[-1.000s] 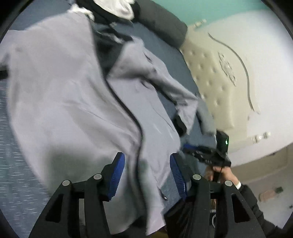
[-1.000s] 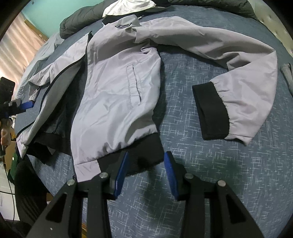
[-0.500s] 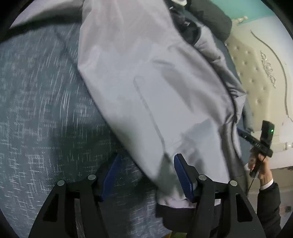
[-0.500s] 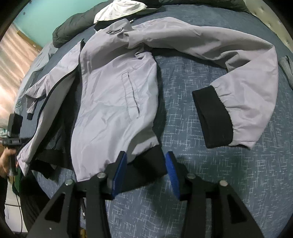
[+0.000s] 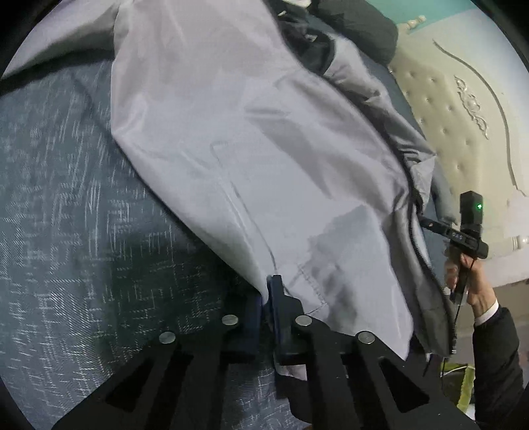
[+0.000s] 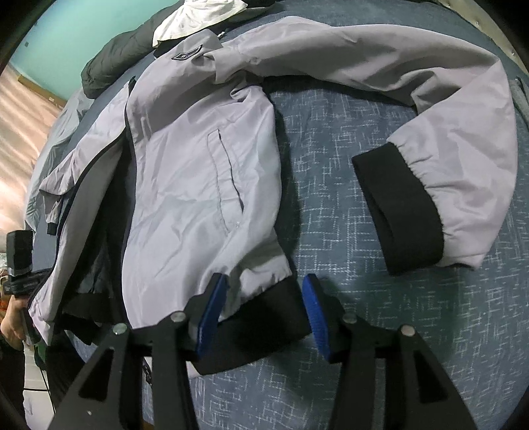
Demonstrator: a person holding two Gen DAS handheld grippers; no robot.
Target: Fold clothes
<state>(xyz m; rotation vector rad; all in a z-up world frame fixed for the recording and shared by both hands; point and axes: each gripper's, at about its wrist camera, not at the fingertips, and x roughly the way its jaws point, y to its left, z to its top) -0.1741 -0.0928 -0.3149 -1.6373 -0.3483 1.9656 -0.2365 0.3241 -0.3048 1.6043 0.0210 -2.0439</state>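
Note:
A light grey zip jacket (image 6: 198,185) with black cuffs and a black hem band (image 6: 261,324) lies open, front up, on the blue patterned bed cover (image 6: 363,330). In the left wrist view, my left gripper (image 5: 269,292) is shut on the lower side edge of the jacket (image 5: 264,149), with fabric pinched between the pads. My right gripper (image 6: 264,299) is open and low over the bed. The black hem corner of the other front panel lies between its blue pads (image 6: 211,311). One sleeve bends back, and its black cuff (image 6: 396,211) rests on the cover to the right.
A dark padded garment (image 6: 112,63) and a white cloth (image 6: 198,16) are piled at the far end of the bed. A cream tufted headboard (image 5: 446,109) stands to the right in the left wrist view. A hand (image 5: 469,278) holds the other gripper there.
My left gripper swung from above the jacket down to its side edge and shut on the fabric. My right gripper edged forward around the black hem and stayed open.

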